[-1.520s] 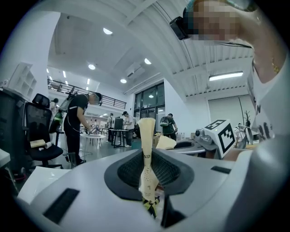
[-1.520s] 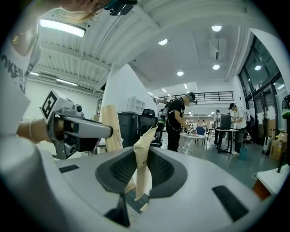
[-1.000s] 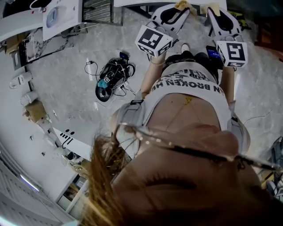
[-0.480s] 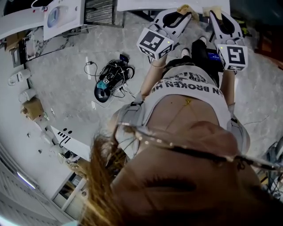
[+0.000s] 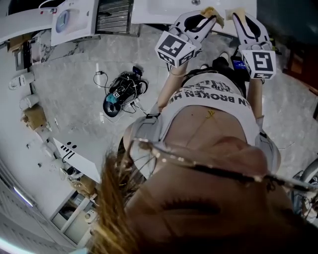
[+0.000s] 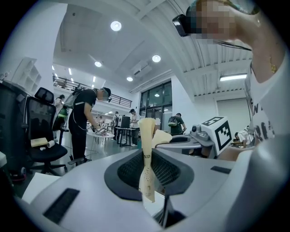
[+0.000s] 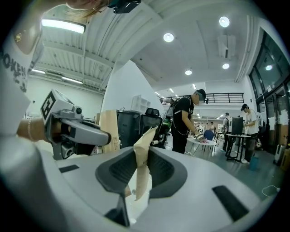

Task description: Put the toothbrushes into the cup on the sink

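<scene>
Left gripper (image 6: pixel 147 156) clamps a tan paper packet (image 6: pixel 147 133); right gripper (image 7: pixel 141 167) clamps a second paper packet (image 7: pixel 144 140). White counter (image 5: pixel 159 10) along the top edge, grey marbled floor (image 5: pixel 69 99) below, black cable bundle (image 5: pixel 121 92) centre-left.

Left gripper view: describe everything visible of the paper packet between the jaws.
The paper packet is a slim, cream-coloured, creased sleeve with small dark print, letters ND legible. It stands roughly upright, its top rising past the jaw tips. The left gripper is shut on it, dark textured pads pressing both sides. Its contents cannot be seen.
</scene>
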